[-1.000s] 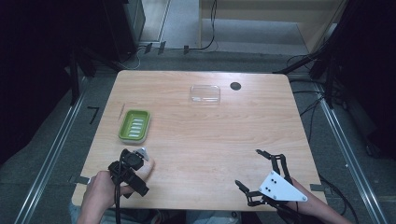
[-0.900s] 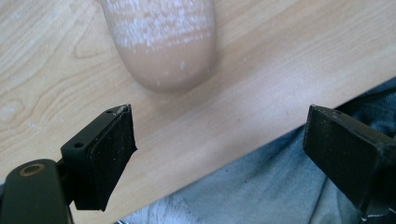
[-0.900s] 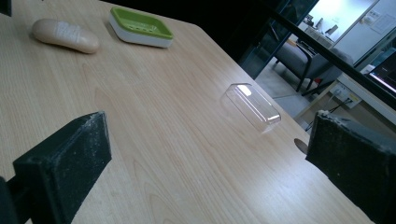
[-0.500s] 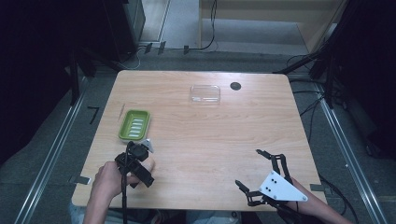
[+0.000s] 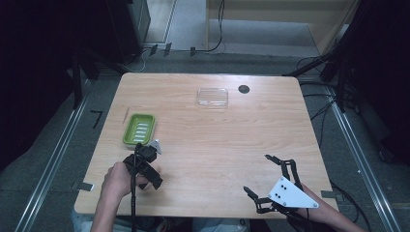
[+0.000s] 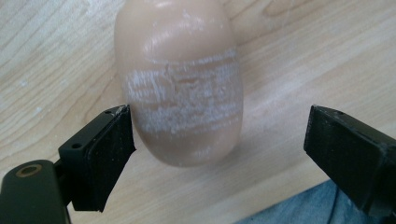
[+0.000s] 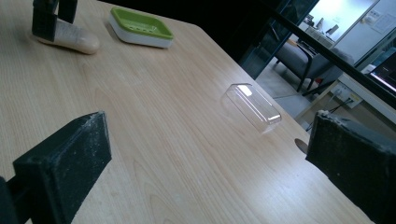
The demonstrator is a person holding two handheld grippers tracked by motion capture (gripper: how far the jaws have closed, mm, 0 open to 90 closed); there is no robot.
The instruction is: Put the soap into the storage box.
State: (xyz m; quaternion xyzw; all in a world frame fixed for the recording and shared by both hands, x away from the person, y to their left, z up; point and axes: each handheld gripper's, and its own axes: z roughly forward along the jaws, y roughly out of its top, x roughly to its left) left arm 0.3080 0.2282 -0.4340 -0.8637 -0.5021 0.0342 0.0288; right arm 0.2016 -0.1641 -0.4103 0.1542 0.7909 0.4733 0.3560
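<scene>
A beige oval soap bar, scuffed white across its middle, lies on the wooden table. My left gripper is open and straddles the soap's near end. One pad sits right at the soap's edge and the other stands well clear. In the right gripper view the soap lies near the green soap dish, with the left gripper's jaws over it. The high view has the left gripper just in front of the dish. My right gripper is open and holds nothing near the table's front right.
A clear plastic lid lies at the back middle, with a dark round hole to its right. A thin stick lies left of the dish. The front edge of the table runs close to both hands.
My left gripper has moved away from the person toward the green dish and sunk over the soap, which it now covers in the high view. The right gripper has stayed put.
</scene>
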